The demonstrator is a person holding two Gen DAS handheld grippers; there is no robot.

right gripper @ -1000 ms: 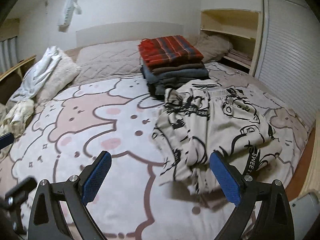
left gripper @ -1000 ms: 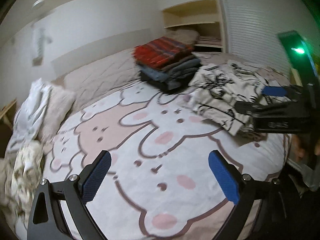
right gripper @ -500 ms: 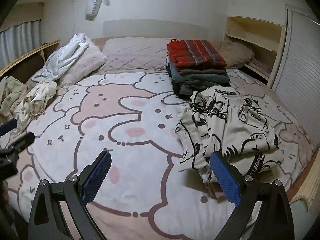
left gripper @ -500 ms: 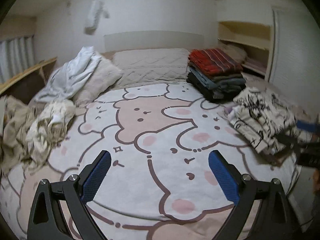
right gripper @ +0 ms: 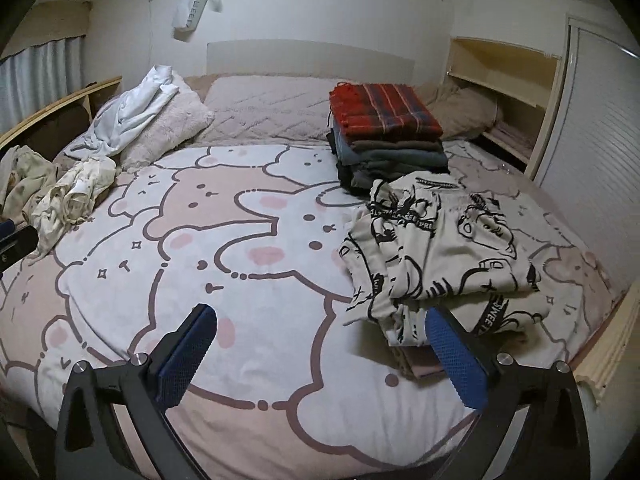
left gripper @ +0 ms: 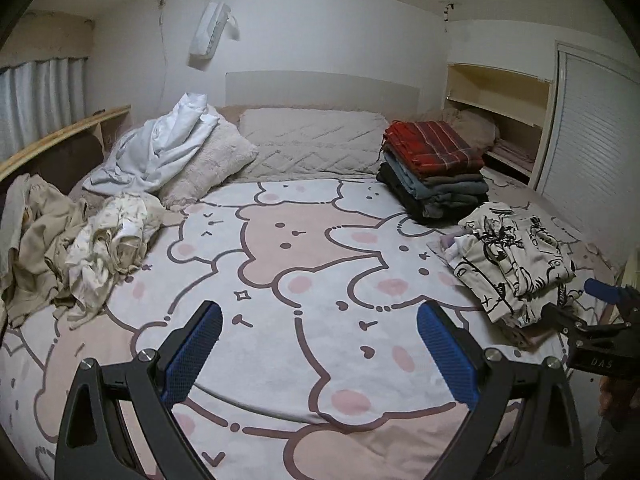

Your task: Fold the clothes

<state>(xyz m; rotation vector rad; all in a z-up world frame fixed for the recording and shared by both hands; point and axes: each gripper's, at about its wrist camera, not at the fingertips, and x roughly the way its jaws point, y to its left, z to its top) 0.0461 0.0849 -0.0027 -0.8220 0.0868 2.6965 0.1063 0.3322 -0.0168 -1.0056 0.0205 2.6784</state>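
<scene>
A cream garment with black cartoon print (right gripper: 444, 256) lies folded on the bed's right side; it also shows in the left wrist view (left gripper: 516, 260). Behind it stands a stack of folded clothes topped by a red plaid piece (right gripper: 384, 128) (left gripper: 432, 172). A heap of crumpled cream clothes (left gripper: 80, 248) (right gripper: 60, 192) lies at the left edge. My left gripper (left gripper: 320, 356) is open and empty above the bear blanket (left gripper: 300, 264). My right gripper (right gripper: 320, 356) is open and empty, its right finger just in front of the printed garment.
Pillows and a white crumpled garment (left gripper: 160, 148) lie at the head of the bed. A wooden shelf unit (left gripper: 500, 120) and a slatted door (left gripper: 592, 160) stand at the right. A wooden rail (left gripper: 52, 144) runs along the left.
Both cameras have pulled back and swung left, so more of the bed and the crumpled heap on the left now show. Both grippers stay open and empty.
</scene>
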